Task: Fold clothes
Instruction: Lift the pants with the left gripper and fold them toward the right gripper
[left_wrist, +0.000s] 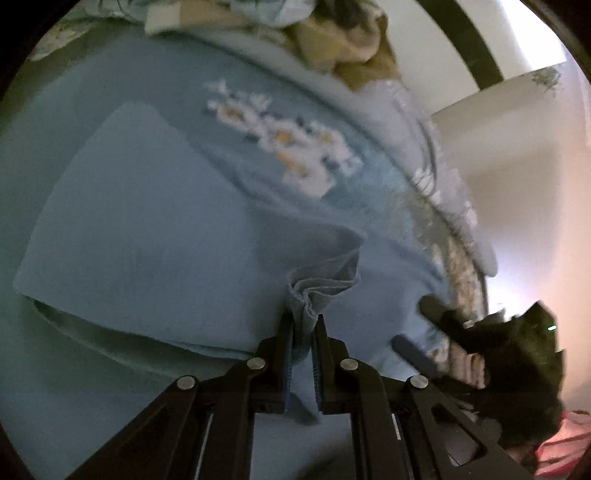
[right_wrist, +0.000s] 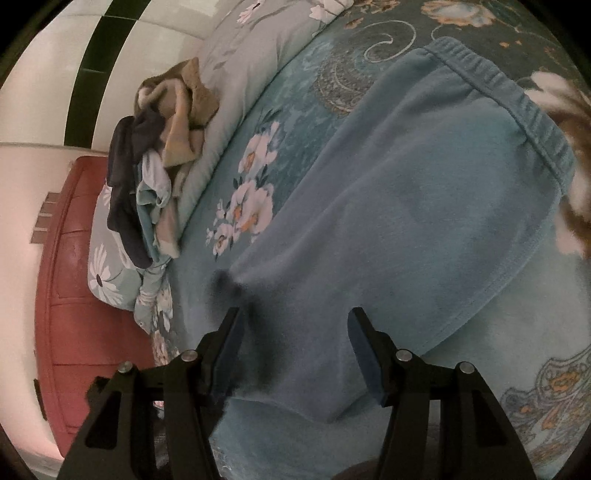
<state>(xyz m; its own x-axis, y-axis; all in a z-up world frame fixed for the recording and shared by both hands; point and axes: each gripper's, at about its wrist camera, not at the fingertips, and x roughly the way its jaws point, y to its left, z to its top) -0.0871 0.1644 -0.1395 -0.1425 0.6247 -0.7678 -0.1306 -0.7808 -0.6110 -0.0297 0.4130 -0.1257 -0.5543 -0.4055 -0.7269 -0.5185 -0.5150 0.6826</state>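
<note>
A light blue garment with an elastic waistband lies spread on a teal floral bedspread. My left gripper is shut on a bunched edge of the garment and lifts that part off the bed. My right gripper is open and empty, its fingers just above the garment's cloth. The right gripper also shows at the right of the left wrist view, close beside the held fold.
A heap of unfolded clothes lies on pillows at the bed's head, also at the top of the left wrist view. A red cabinet stands beside the bed. A white wall with a dark stripe is behind.
</note>
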